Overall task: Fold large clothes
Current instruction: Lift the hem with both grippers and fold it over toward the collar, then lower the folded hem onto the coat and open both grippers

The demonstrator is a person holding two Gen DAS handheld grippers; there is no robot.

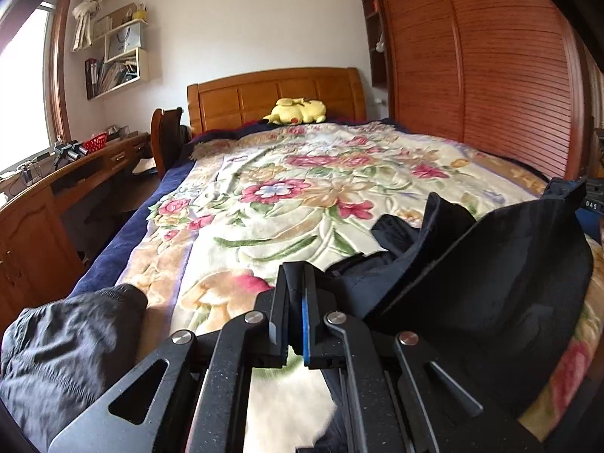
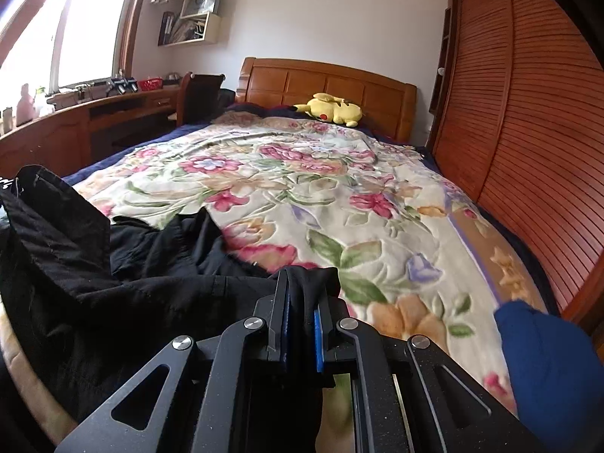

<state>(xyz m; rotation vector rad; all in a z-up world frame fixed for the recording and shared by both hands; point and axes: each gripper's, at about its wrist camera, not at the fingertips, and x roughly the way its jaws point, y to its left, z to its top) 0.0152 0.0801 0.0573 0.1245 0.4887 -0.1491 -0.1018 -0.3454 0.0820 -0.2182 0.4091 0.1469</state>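
A large black garment (image 1: 490, 271) lies crumpled on the near end of the floral bed cover (image 1: 287, 188). In the left wrist view my left gripper (image 1: 296, 275) is shut on an edge of it, and the cloth stretches up to the right. In the right wrist view the garment (image 2: 75, 271) spreads to the left, and my right gripper (image 2: 305, 279) is shut on a bunched fold of it between the blue pads (image 2: 318, 336). Both grippers hold it just above the bed.
A yellow plush toy (image 1: 298, 111) lies by the wooden headboard (image 1: 275, 94). A slatted wardrobe (image 1: 490, 75) runs along the right side. A wooden desk (image 1: 56, 188) and chair stand at the left. A grey sleeve (image 1: 64, 355) and a blue sleeve (image 2: 547, 370) show near the frame edges.
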